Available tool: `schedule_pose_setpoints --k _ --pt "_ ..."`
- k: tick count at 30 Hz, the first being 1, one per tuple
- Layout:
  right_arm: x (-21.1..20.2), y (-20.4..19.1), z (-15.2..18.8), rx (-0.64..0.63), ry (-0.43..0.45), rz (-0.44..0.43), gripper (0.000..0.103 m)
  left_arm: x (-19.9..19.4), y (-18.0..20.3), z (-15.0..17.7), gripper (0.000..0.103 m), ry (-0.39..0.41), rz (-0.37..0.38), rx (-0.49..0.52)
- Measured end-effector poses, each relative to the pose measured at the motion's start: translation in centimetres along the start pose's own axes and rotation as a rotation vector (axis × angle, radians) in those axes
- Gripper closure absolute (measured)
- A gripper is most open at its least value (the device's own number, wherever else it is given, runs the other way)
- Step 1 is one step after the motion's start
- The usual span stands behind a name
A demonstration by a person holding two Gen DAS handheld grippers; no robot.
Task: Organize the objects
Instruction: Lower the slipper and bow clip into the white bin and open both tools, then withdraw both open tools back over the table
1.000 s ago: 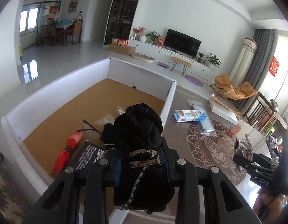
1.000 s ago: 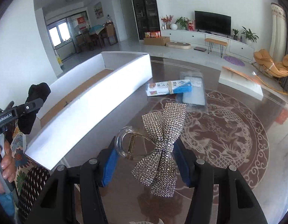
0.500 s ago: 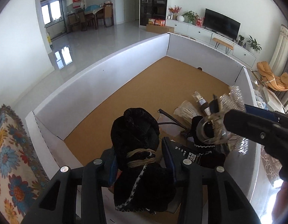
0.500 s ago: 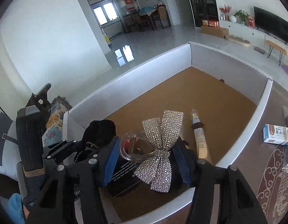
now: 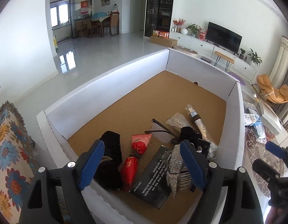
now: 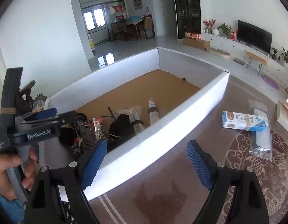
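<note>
A white box (image 5: 114,80) with a brown cardboard floor holds the sorted items. My left gripper (image 5: 142,160) is open and empty above its near end. Below it lie a black fuzzy bundle (image 5: 111,149), a red packet (image 5: 136,156), a black card (image 5: 155,179) and the silver rhinestone bow clip (image 5: 173,169). Further in are glasses (image 5: 160,130), a tube (image 5: 198,123) and a plastic sachet (image 5: 177,120). My right gripper (image 6: 145,162) is open and empty, outside the box's near wall (image 6: 162,134) over the table. The left gripper also shows in the right wrist view (image 6: 43,125).
On the patterned table (image 6: 256,177) to the right lie a blue and white carton (image 6: 244,121) and a clear plastic bag (image 6: 261,138). A flat white box (image 5: 269,117) lies further right. A flowered cloth (image 5: 11,160) lies left of the box.
My left gripper opened and let the black bundle drop into the box. My right gripper opened, left the bow clip in the box and drew back over the table.
</note>
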State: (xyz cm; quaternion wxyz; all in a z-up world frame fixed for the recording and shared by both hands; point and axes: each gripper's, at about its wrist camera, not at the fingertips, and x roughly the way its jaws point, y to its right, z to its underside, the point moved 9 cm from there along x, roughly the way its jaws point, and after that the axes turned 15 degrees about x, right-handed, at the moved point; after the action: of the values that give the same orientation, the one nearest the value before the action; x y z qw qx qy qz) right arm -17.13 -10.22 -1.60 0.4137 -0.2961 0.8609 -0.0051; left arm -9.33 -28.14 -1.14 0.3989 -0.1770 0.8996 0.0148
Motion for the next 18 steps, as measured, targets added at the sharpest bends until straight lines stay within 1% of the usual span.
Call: schedule_pose_setpoints --k 2,4,7,10,12,14,16,18 --pt "-1.1 4.4 2.1 0.014 0.01 0.086 0.014 -1.6 1.9 -0.1 0.019 0.047 0.032 0.002" --pt "-2.7 9.3 4.3 0.04 0.013 0.18 0.014 -3.0 4.4 -0.1 0.013 0.086 0.079 0.02" --pt "-5.1 16.3 7.4 0.122 -0.001 0.291 0.014 -4.8 8.5 -0.3 0.013 0.126 0.144 0.071" --pt "-7.3 21.7 10.2 0.197 -0.014 0.382 0.014 -6.3 12.7 -0.1 0.013 0.156 0.211 0.129" --pt "-8.6 24.0 11.8 0.239 -0.014 0.418 0.014 -7.2 15.3 0.2 0.013 0.167 0.255 0.162" --pt "-9.4 25.4 12.9 0.27 -0.016 0.436 0.014 -8.0 17.7 0.8 0.013 0.17 0.304 0.193" --pt "-9.8 26.2 13.7 0.292 -0.024 0.442 0.014 -8.4 20.2 1.8 0.013 0.165 0.35 0.234" --pt "-9.7 26.3 14.3 0.312 -0.029 0.437 0.014 -8.7 22.5 2.9 0.013 0.154 0.377 0.287"
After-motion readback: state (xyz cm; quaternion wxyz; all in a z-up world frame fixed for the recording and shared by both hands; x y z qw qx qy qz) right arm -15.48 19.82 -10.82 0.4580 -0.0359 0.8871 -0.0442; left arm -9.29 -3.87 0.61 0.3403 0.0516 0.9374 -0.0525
